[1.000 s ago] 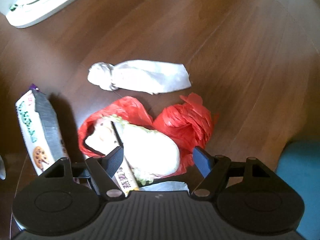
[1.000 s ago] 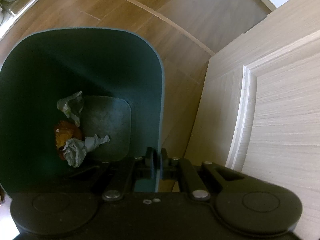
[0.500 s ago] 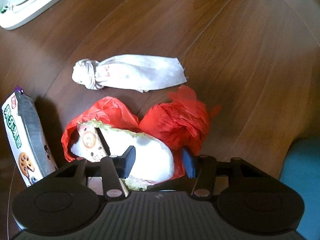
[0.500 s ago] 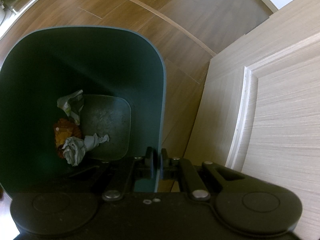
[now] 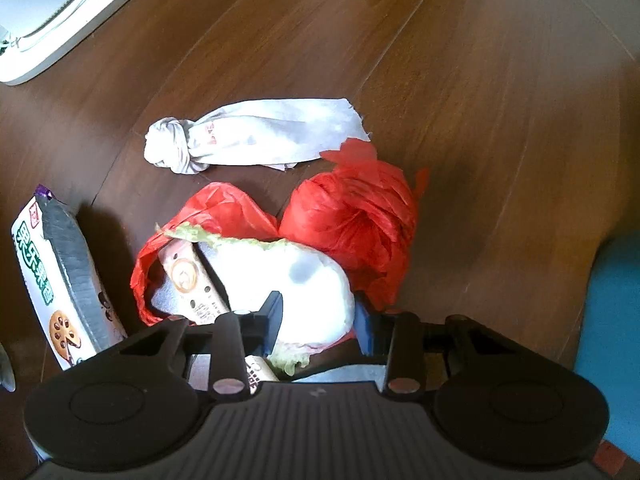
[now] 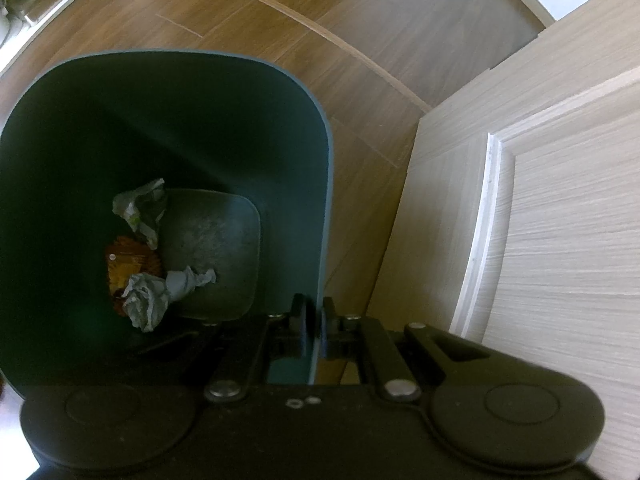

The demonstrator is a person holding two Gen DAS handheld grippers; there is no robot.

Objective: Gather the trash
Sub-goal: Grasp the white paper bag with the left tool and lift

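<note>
On the dark wooden table a white packet with a frilly green edge (image 5: 304,280) lies on an open red plastic bag (image 5: 224,212). My left gripper (image 5: 318,320) points down over it. Its jaws are closing with the packet between them, and both pads touch its sides. A tan carton (image 5: 192,284) sits beside the packet. A crumpled red bag (image 5: 360,220) and a knotted white bag (image 5: 256,136) lie beyond. My right gripper (image 6: 314,320) is shut on the rim of the dark green bin (image 6: 326,200), which holds crumpled paper (image 6: 156,296) and an orange wrapper (image 6: 124,268).
A cookie box (image 5: 60,280) stands on the table's left side. A white object (image 5: 52,8) lies at the far left corner. A teal shape (image 5: 612,320) shows past the table's right edge. A pale wooden door (image 6: 540,240) stands right of the bin on the wood floor (image 6: 320,20).
The left jaws have narrowed from wide apart to touching the white packet's sides. The right gripper and bin have not moved.
</note>
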